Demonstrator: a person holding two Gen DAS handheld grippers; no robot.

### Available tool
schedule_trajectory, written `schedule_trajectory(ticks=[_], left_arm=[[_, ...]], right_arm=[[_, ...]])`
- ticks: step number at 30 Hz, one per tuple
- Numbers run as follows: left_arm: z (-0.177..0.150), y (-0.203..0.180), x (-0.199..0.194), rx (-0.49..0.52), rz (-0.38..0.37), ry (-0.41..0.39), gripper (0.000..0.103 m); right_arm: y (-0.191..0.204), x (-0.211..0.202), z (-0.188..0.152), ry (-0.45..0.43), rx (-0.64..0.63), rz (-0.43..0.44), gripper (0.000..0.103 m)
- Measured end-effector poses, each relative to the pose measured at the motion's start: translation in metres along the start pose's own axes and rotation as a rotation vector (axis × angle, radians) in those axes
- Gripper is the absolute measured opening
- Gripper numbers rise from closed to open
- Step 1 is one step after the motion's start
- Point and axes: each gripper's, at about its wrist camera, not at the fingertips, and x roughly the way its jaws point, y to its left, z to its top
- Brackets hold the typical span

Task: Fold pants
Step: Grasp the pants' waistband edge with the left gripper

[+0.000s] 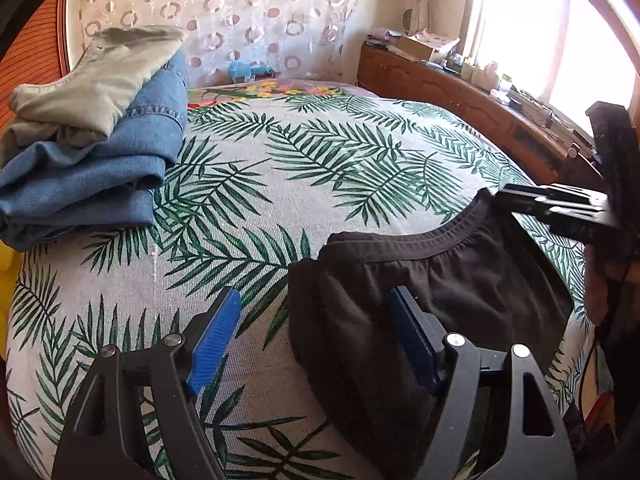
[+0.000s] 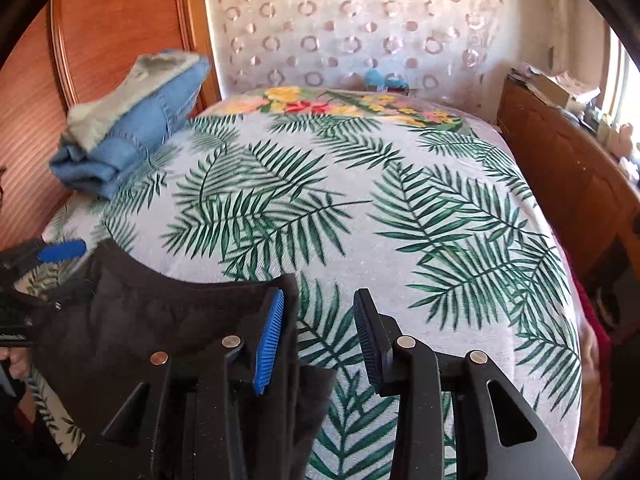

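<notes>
Black pants (image 1: 460, 280) with an elastic waistband lie in a folded bundle on the palm-leaf bedspread (image 1: 260, 184), near its front edge. My left gripper (image 1: 316, 332) stands open over the bundle's left edge, its right finger above the cloth and no pad pressing. In the right wrist view my right gripper (image 2: 320, 332) is open at the right edge of the pants (image 2: 160, 312). Its left blue pad (image 2: 270, 336) is over the cloth, and a flap hangs beside it. Each gripper shows at the edge of the other's view: the right gripper (image 1: 520, 200), the left one's blue pad (image 2: 60, 250).
Folded blue jeans (image 1: 92, 184) with beige pants (image 1: 96, 80) on top are stacked at the bed's back left. A cluttered wooden cabinet (image 1: 460, 92) runs along the right side under a bright window. Wooden panels (image 2: 120, 32) stand on the left.
</notes>
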Motion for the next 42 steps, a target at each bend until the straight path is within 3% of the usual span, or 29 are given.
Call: schedule_trajectory(ticks=[4,9,15,25,27,31,35,42], left_arm=[[-0.001,0.001,0.002,0.002,-0.002,0.009,0.077],[-0.002,0.001,0.005,-0.001,0.004,0.015,0.077],[-0.002,0.001,0.005,0.001,0.010,0.011,0.077],[-0.003,0.002,0.005,0.003,0.010,0.010,0.077],[-0.003,0.001,0.005,0.003,0.009,0.009,0.077],[-0.003,0.001,0.006,0.005,0.009,0.006,0.077],[-0.004,0.002,0.004,-0.004,-0.001,0.002,0.077],[0.001,0.000,0.004,-0.024,-0.073,0.015,0.053]], right_arm=[[-0.008,-0.014,-0.008,-0.020,0.018,0.015,0.038],[-0.010,-0.025,-0.029,-0.014,0.039,0.048,0.055],[-0.011,-0.023,-0.041,0.027,0.060,0.064,0.056],[0.014,-0.023,-0.049,-0.023,-0.010,0.024,0.056],[0.016,-0.022,-0.052,-0.038,-0.016,0.045,0.046],[0.014,-0.022,-0.056,-0.047,-0.001,0.042,0.041],[0.012,-0.022,-0.058,-0.058,0.017,0.061,0.028],[0.009,-0.021,-0.060,-0.062,0.028,0.089,0.021]])
